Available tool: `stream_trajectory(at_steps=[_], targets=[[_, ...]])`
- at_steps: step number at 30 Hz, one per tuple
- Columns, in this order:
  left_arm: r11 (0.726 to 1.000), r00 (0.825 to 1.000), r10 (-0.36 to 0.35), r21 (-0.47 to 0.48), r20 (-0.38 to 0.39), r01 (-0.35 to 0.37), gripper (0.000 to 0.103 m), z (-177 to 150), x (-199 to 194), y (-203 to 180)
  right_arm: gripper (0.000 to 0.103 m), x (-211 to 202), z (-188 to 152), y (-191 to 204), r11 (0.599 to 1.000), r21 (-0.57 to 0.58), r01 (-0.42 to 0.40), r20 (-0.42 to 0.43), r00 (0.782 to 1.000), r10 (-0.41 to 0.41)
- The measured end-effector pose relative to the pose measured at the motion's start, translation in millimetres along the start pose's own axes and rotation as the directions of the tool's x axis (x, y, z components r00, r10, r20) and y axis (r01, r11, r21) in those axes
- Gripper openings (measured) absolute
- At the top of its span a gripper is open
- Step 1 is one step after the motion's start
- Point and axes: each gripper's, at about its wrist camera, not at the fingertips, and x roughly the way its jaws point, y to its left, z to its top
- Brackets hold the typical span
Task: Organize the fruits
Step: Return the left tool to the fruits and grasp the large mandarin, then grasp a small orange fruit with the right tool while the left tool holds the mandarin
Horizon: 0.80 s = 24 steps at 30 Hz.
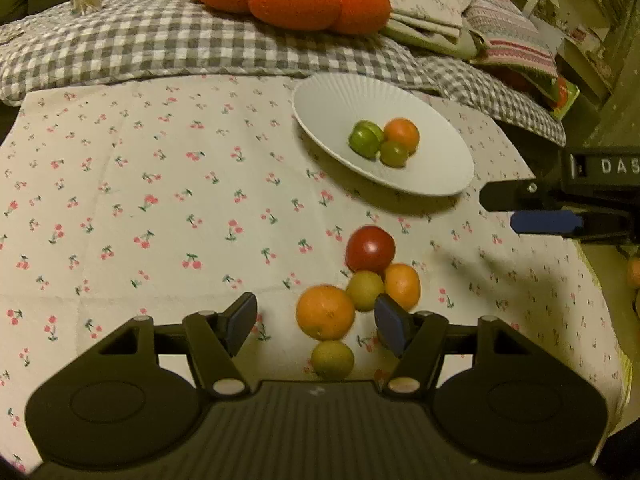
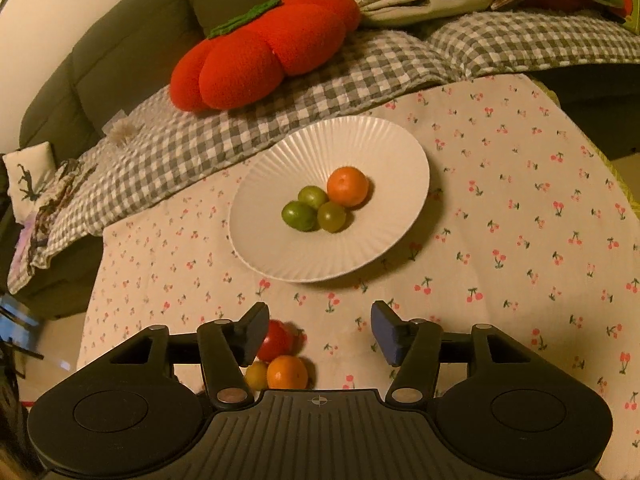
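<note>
Left gripper [image 1: 316, 322]: jaws spread, nothing pinched. Large orange [image 1: 325, 312] sits between the pads, touching neither. Small yellow-green fruit [image 1: 333, 359] is nearer still, just in front of the gripper body.

Past the right pad, packed and touching: a second yellow-green fruit [image 1: 364, 290], a smaller orange [image 1: 403, 286], and beyond them a red tomato [image 1: 370, 249].

Handling, my read: all round, light, smooth-skinned, so they will roll off if pinched off-centre. Take each across its widest middle. Oranges are firm with a dimpled peel and should tolerate squeeze. The tomato is glossy, likely softer, go gentle. Any nudge in the cluster will probably scatter the neighbours, so take the outer ones first.

Right gripper [image 2: 320, 330]: jaws spread, empty, only cherry-print tablecloth [image 2: 520, 240] between the pads. The tomato peeks out behind its left pad.

Ahead of both grippers: ribbed white plate [image 2: 280, 152], holding one orange [image 2: 347, 186] and three green fruits [image 2: 298, 216], bunched near its middle. Plenty of free plate around them.

Far side: gingham blanket [image 2: 240, 120] and a tomato-shaped cushion [image 2: 260, 52].
</note>
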Motion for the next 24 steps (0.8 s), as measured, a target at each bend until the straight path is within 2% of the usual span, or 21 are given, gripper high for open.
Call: stream_trajectory(at_steps=[3,14,15,17,19,24], targets=[[1.0,1.0,-0.002,0.015,-0.007,0.002,0.065,-3.8,4.4,-3.5,0.057,1.4,-2.9,0.0,1.0,-0.002,0.0,-0.011,1.0,0.0],[0.998,1.0,0.01,0.061,0.017,-0.011,0.062,-9.0,14.3,-8.2,0.074,7.9,-11.8,2.7,1.0,-0.022,-0.006,-0.055,0.999,0.004],[0.998,1.0,0.011,0.063,0.019,-0.012,0.06,-9.3,15.0,-8.0,0.074,8.2,-12.4,3.3,1.0,-0.024,-0.005,-0.056,0.998,0.004],[0.998,1.0,0.008,0.066,0.02,-0.01,0.049,-9.8,16.5,-7.8,0.074,9.1,-13.2,4.1,1.0,-0.03,-0.006,-0.06,0.998,0.004],[0.998,1.0,0.008,0.067,0.011,-0.009,0.034,-10.1,18.6,-7.4,0.074,10.2,-13.8,4.6,0.999,-0.032,-0.005,-0.062,0.998,0.003],[0.998,1.0,0.013,0.055,0.023,-0.014,0.033,-9.2,16.2,-5.3,0.074,14.1,-15.7,4.6,0.999,-0.034,-0.001,-0.068,0.998,-0.001]])
